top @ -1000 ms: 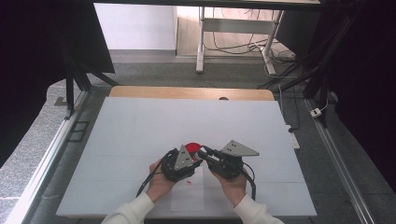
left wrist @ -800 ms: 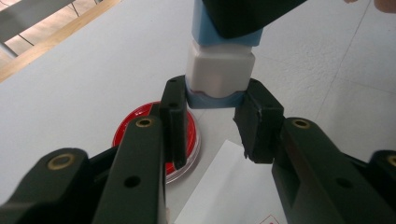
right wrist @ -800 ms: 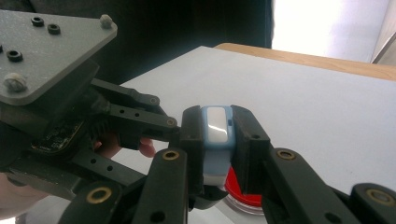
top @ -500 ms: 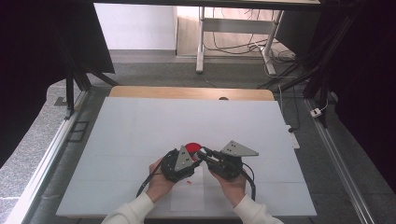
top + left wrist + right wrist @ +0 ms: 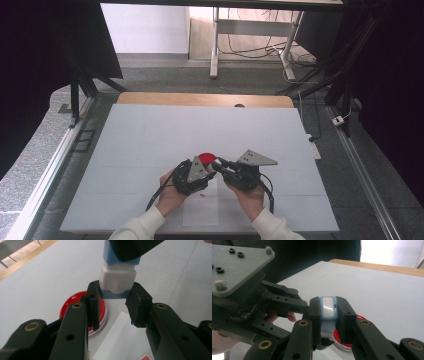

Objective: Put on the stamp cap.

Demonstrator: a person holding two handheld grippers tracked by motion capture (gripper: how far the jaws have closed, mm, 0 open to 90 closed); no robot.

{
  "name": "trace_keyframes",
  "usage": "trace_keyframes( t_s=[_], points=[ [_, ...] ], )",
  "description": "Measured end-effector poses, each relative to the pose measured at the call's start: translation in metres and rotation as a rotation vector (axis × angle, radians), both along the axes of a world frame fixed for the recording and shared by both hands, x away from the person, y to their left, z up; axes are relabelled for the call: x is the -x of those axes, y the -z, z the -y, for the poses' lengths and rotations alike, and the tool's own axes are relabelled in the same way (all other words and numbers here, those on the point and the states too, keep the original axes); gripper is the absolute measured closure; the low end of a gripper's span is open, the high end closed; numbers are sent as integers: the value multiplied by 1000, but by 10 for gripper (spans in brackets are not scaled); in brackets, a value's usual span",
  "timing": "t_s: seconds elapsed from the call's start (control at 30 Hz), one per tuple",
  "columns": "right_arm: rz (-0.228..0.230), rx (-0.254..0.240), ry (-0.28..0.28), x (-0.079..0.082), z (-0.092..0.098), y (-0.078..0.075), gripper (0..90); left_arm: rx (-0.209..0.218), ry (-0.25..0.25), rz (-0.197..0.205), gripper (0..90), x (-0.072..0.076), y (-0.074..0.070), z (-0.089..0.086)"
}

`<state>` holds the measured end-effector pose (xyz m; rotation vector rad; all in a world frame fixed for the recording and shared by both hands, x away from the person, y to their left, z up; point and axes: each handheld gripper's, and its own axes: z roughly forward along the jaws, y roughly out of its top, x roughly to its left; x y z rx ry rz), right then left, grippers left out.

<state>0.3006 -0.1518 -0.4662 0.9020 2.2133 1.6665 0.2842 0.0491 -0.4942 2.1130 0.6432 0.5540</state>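
Both grippers meet near the front centre of the white worktop [image 5: 150, 135], each held in one of the person's hands. The object between them is a small blue-and-white block [image 5: 117, 277]: a white squared body with a light-blue band at either end, held clear above the worktop surface. In the left gripper view the left gripper [image 5: 113, 303] has its two black jaws drawn in narrow on the lower blue band of the block, pads [image 5: 93, 303] pressing on both sides. The far end of the block disappears under a dark mass that is the other gripper. In the right gripper view the right gripper [image 5: 328, 315] clamps the same block [image 5: 328, 308] tightly, with its blue edge and white face showing between the jaws; the left gripper [image 5: 287, 306] comes in from the left of that view and meets the block at its side. In the high view the left gripper [image 5: 192, 175] and the right gripper [image 5: 235, 172] sit close together, jaws pointed toward each other. A round red dish with a clear rim [image 5: 72, 307] lies on the worktop just behind and below the block, also seen as a red spot [image 5: 206, 159] in the high view. A white paper sheet [image 5: 120, 340] with a red printed mark lies flat under the grippers.
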Motion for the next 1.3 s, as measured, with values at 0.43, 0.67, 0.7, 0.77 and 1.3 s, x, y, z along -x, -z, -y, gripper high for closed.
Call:
trace_keyframes(
  t_s=[0.43,0.67,0.7,0.77,1.3],
  points=[
    [21,41,-19,1,-3,1,752,29,14,-25,544,-2,1,-4],
    [22,37,-7,-2,1,0,752,26,12,-53,432,-3,1,-9],
    [23,38,-6,-2,2,0,751,25,16,-62,419,-3,1,-11],
    [27,41,-4,-3,2,0,752,19,18,-68,397,-2,0,-13],
    [43,65,9,-6,9,-2,751,78,-11,-145,346,16,-8,-58]
  ],
)
